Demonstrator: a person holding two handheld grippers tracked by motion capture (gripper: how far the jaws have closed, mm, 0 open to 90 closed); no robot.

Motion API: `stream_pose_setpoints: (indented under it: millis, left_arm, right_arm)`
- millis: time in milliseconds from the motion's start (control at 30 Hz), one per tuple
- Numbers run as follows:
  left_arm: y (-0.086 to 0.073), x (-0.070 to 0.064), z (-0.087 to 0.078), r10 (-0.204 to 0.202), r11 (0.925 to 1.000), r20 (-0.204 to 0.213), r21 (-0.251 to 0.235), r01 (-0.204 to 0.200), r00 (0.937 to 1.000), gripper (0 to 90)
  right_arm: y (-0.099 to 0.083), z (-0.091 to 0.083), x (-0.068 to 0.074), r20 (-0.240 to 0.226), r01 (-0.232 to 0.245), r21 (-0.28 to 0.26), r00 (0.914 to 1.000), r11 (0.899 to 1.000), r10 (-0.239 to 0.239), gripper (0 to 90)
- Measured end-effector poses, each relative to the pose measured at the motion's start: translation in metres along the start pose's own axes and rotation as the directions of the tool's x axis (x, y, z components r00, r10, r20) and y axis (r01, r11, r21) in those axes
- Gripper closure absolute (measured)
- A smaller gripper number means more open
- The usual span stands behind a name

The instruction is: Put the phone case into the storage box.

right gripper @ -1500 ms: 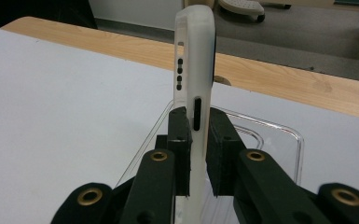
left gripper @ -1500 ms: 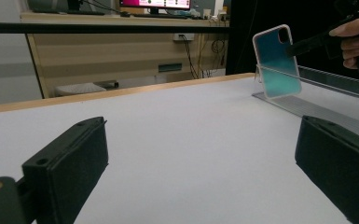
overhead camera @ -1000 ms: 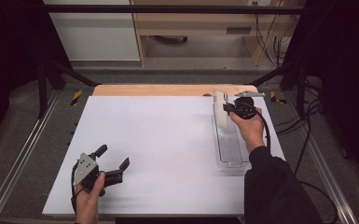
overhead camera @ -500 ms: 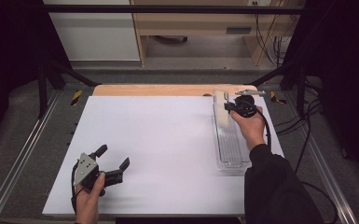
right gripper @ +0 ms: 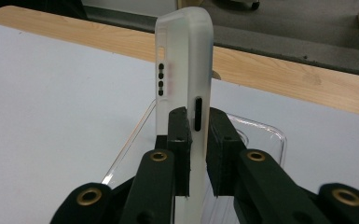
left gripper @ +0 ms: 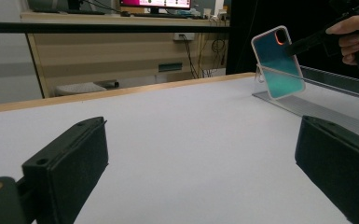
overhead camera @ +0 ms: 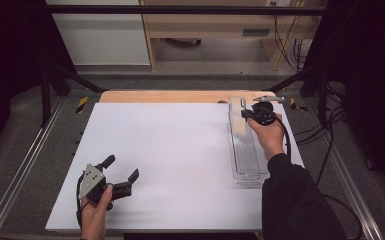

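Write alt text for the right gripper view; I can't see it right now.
The right gripper is shut on a translucent phone case, held upright on edge above a clear plastic tray. Behind lie the white table surface and its wooden edge.

Frosted translucent phone case, clear tray, white tabletop
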State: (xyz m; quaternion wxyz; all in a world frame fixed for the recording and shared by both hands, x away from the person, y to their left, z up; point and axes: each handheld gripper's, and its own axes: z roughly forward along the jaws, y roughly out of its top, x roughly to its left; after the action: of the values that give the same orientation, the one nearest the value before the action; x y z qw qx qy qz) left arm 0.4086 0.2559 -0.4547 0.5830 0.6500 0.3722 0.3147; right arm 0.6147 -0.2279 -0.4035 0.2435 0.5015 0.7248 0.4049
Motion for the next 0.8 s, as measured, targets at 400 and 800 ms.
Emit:
stream_pose_setpoints:
  millis: [400, 800]
  left_arm:
    - [0.0, -0.0001, -0.0001, -0.001, 1.0, -0.001, 0.0, 0.001, 1.0, 2.1]
    - [0.0, -0.0006, 0.0002, 0.0, 1.0, 0.001, 0.001, 0.0, 1.0, 2.1]
  right_arm:
    - [0.0001, 0.0005, 0.0002, 0.0, -0.006, -0.001, 1.0, 1.0, 0.006, 81.0]
    - [0.0014, 0.0013, -0.0006, 0.002, 0.005, -0.002, 1.0, 1.0, -0.005, 81.1]
